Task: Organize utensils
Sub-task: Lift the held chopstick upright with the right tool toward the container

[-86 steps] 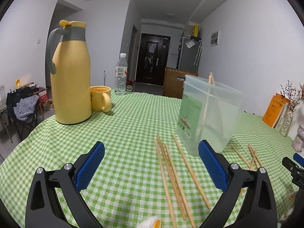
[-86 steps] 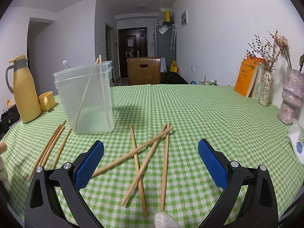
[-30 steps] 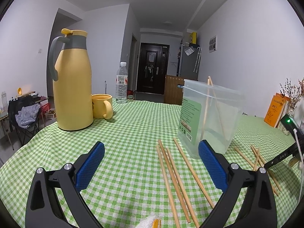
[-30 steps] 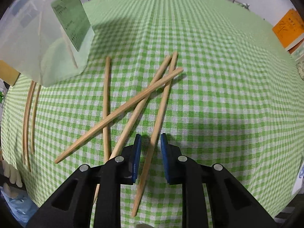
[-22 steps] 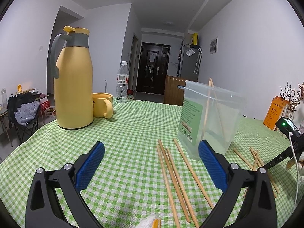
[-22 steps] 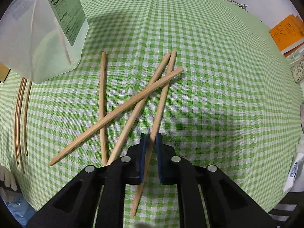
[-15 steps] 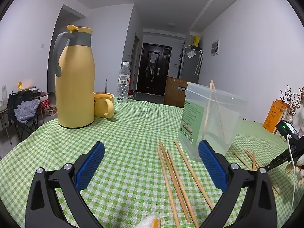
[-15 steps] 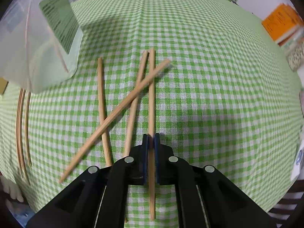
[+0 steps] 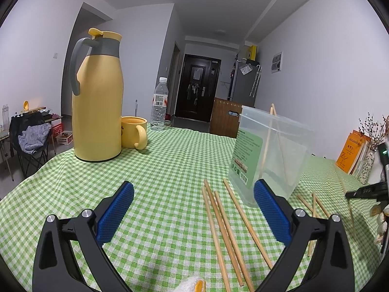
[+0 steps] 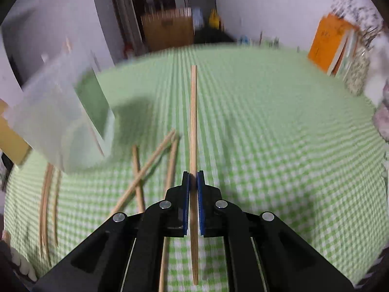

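My right gripper (image 10: 193, 178) is shut on a wooden chopstick (image 10: 193, 121) and holds it above the green checked tablecloth (image 10: 267, 133), pointing forward. Three more chopsticks (image 10: 155, 155) lie crossed on the cloth just left of it. The clear plastic container (image 10: 60, 112) stands to the left with two chopsticks inside. In the left wrist view my left gripper (image 9: 194, 209) is open and empty above the cloth; several chopsticks (image 9: 226, 223) lie between its fingers, and the container (image 9: 269, 150) stands beyond the right finger.
A yellow thermos jug (image 9: 97, 102), a yellow mug (image 9: 134, 132) and a water bottle (image 9: 159, 107) stand at the far left of the table. Orange books (image 10: 330, 46) and a vase (image 9: 367, 168) stand at the far right. More chopsticks (image 10: 47, 206) lie left of the container.
My right gripper closed on one chopstick from the crossed pile and lifted it off the cloth, tilting up toward the room. My left gripper stayed open and hardly moved.
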